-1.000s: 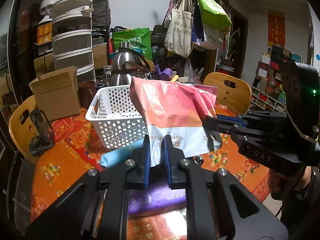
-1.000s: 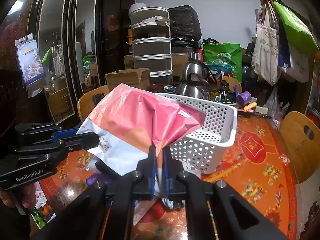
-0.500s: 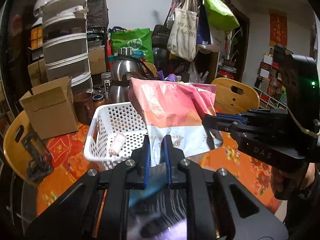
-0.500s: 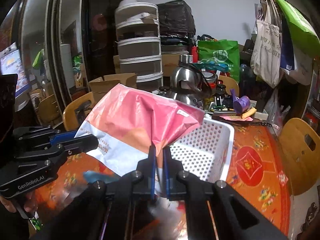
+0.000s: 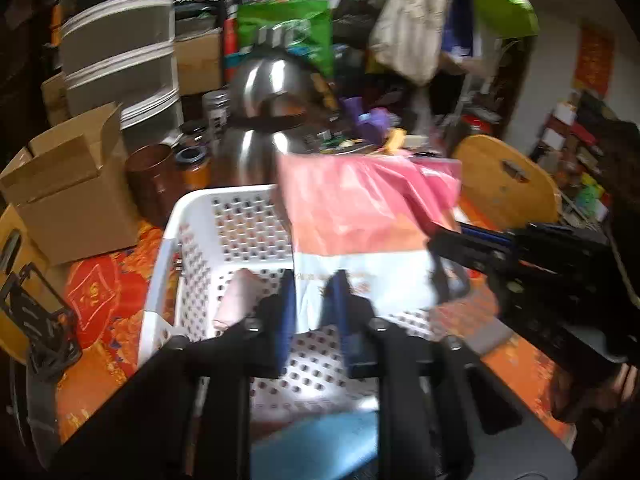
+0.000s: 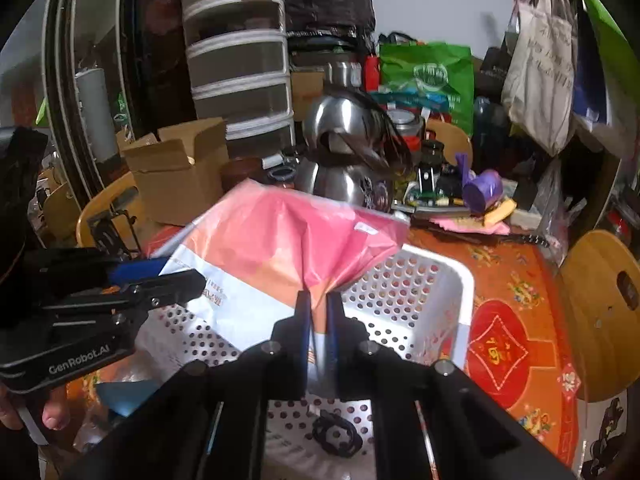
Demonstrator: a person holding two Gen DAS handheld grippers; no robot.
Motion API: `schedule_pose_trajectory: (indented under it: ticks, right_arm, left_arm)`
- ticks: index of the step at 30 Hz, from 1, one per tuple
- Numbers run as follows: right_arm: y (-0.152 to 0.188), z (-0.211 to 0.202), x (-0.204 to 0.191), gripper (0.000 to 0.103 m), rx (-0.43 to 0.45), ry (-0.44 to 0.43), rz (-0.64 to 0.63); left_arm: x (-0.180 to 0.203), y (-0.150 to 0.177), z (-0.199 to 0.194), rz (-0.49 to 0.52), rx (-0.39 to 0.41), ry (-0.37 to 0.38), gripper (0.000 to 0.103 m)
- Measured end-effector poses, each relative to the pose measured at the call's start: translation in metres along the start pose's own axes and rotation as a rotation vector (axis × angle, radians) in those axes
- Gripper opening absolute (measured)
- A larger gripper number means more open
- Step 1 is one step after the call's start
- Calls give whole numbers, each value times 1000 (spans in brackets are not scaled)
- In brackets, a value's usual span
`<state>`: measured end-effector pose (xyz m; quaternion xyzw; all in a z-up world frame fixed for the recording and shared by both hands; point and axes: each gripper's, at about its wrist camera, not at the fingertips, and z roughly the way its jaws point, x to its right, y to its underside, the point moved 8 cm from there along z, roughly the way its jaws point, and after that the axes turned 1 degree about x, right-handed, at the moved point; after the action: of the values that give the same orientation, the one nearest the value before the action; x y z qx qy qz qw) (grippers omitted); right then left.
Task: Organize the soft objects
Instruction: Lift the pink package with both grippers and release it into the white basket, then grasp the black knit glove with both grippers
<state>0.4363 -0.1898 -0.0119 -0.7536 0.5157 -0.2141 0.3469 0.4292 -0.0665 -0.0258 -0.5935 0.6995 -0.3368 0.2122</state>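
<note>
we're holding pink bag (image 5: 360, 216) over basket (image 5: 192, 216), left gripper (image 5: 312, 292) jaws just opening off bag edge, right gripper (image 6: 318, 312) staying clamped on bag

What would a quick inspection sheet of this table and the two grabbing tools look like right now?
Surface: table under an orange-red patterned cloth.
Job's things: pink-and-white plastic bag held over the white perforated basket; a small pinkish roll lies inside the basket, as does a small black item; a blue soft item lies near the basket.
Clutter: steel kettle, cardboard box, brown jar, purple item.
Grippers: left gripper, fingers have just been opening, bag between them but no longer pinched; right gripper shut on the bag's edge.
Cables: nothing seen.
Surroundings: drawer tower, green bag, hanging tote bags, wooden chairs.
</note>
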Motion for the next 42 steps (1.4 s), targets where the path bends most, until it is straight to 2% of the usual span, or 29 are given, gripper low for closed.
schedule_pose_trajectory:
  ticks: [1, 2, 3, 4, 6, 12, 16, 20, 25, 28, 30, 34, 41, 42]
  right_arm:
    - [3, 6, 8, 12, -16, 12, 26]
    - [6, 8, 14, 15, -19, 25, 51]
    - [9, 8, 19, 29, -19, 32, 68]
    - [12, 7, 25, 48, -18, 42, 84]
    - [16, 2, 30, 63, -1, 54, 90]
    - [30, -9, 29, 64, -11, 61, 88]
    - [39, -21, 25, 64, -3, 54, 109]
    - [56, -51, 7, 64, 27, 30, 101]
    - [91, -89, -21, 67, 68, -15, 78]
    - [115, -103, -38, 70, 77, -53, 79]
    - [130, -105, -49, 70, 68, -72, 69]
    - [154, -98, -67, 70, 46, -85, 27]
    - [160, -83, -75, 69, 46, -94, 12]
    - [161, -83, -76, 67, 49, -95, 12]
  left_arm:
    - [-7, 3, 9, -11, -23, -31, 60]
    - [-15, 6, 16, -29, -39, -55, 64]
    - [-18, 10, 18, -35, -39, -61, 65]
    - [-21, 11, 18, -31, -31, -60, 66]
    - [-26, 16, 18, -24, -30, -67, 67]
    - [-33, 30, 8, -29, -35, -55, 67]
    - [-33, 48, -12, -27, -42, -53, 68]
    - [-29, 69, -45, -21, -18, -34, 68]
    - [-29, 116, -88, -35, -14, -39, 69]
    - [-29, 145, -106, -62, -10, -14, 69]
    - [-29, 166, -114, -79, -8, -24, 69]
    - [-24, 197, -122, -102, -4, 6, 69]
    - [-6, 220, -118, -73, 13, -8, 68]
    - [-4, 221, -116, -69, 16, -10, 66]
